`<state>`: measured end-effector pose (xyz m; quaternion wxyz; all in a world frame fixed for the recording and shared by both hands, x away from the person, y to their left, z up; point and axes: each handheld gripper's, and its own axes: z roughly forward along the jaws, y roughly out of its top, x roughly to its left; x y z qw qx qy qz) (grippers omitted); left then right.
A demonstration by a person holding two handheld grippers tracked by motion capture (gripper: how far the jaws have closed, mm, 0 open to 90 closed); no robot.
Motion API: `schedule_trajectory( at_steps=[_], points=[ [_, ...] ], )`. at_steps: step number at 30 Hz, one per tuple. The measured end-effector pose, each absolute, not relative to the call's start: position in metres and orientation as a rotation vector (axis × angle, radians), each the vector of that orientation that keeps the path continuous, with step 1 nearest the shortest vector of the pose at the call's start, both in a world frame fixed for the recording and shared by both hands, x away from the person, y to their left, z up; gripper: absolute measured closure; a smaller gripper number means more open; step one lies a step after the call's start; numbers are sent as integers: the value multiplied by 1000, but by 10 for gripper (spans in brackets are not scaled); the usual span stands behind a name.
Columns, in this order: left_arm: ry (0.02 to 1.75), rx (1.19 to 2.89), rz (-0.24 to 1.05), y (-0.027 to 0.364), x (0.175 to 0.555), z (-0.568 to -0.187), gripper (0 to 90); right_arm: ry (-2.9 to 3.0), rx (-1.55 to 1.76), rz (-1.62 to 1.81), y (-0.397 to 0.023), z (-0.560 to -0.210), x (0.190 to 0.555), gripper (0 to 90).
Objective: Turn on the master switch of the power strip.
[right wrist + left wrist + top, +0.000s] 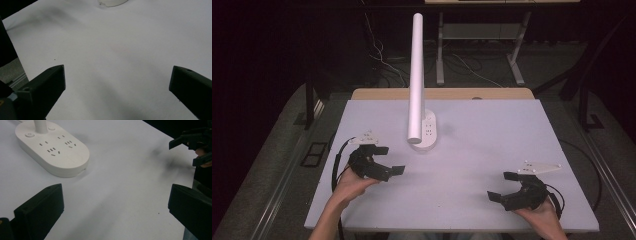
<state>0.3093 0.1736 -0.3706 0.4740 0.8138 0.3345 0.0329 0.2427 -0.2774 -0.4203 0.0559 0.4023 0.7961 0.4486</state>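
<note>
both grippers sit low over the white table top [492, 150] w/ nothing between the jaws. left gripper [393, 161] is at the left side of the table, jaws spread wide, pointing right & a bit toward the lamp base. right gripper [502, 186] is near the front right edge, jaws also spread wide, pointing left across bare board.

thing in play looks like the desk lamp w/ power strip base [424, 132]: an oval white base w/ several socket slots on top & round buttons by the stem, standing at the middle back of the table. white tube arm [416, 75] rises from the base & leans toward the camera in the high view. in the left gripper view the base [53, 151] lies just ahead & to the left of the jaws, near but apart, no contact. the right gripper [192, 150] shows far off at the upper right there. in the right gripper view just a sliver of the base [111, 2] shows at the top edge, well apart.

step, as i read it: the start, approach not made yet, lamp untouched. left is the closer one, so prob the one to go in first.

next move needs: left gripper swings toward the base or stem, lines the jaws up across the narrow part, then closes. if it's a button press, one jaw tip has to come down on a button by the stem, gently, base may slide on the smooth top. right may need to steady the base.
</note>
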Motion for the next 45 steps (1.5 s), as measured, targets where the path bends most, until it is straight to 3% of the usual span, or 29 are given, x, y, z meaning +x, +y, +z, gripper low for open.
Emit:
schedule_trajectory(
  at_steps=[45],
  points=[
    [854, 2079, 150, 169, 373, -348, 4, 2400, 1240, 1365, -282, -420, 242, 1]
  ],
)
